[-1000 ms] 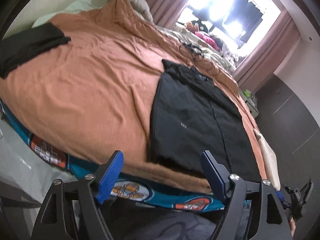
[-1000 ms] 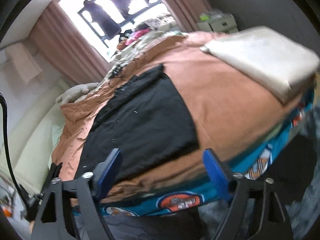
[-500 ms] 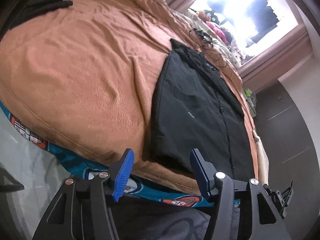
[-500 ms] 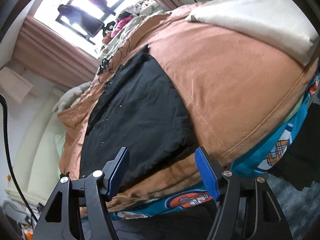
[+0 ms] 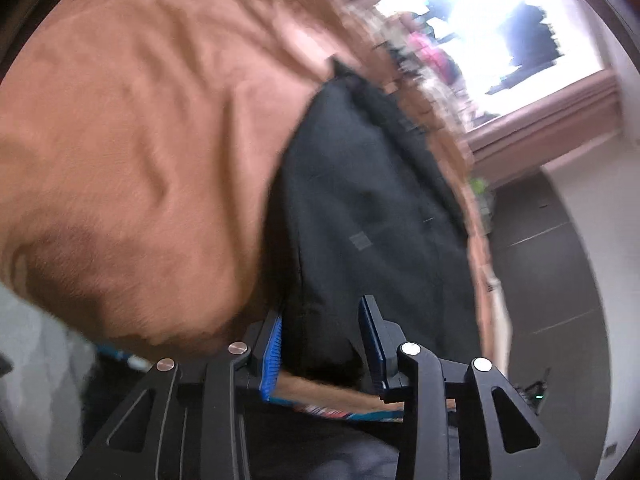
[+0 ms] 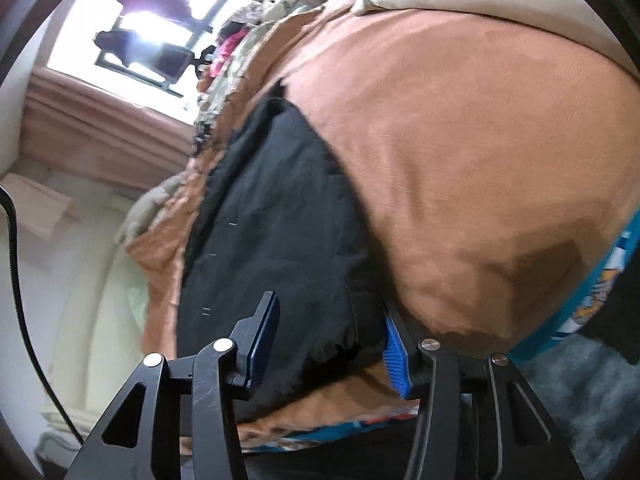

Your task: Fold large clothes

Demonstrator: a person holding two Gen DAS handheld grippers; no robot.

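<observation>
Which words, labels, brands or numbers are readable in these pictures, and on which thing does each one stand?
None can be read.
Small pale label on the black garment: blurred, unreadable.
Printed emblems on the teal sheet below the orange blanket: shapes only, no legible letters.

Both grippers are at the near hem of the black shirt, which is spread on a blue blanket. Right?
Not quite. The blanket under the black shirt is orange-brown, not blue, as the right wrist view shows. The rest holds: the left gripper and right gripper each straddle a near hem corner, jaws just closing.
</observation>
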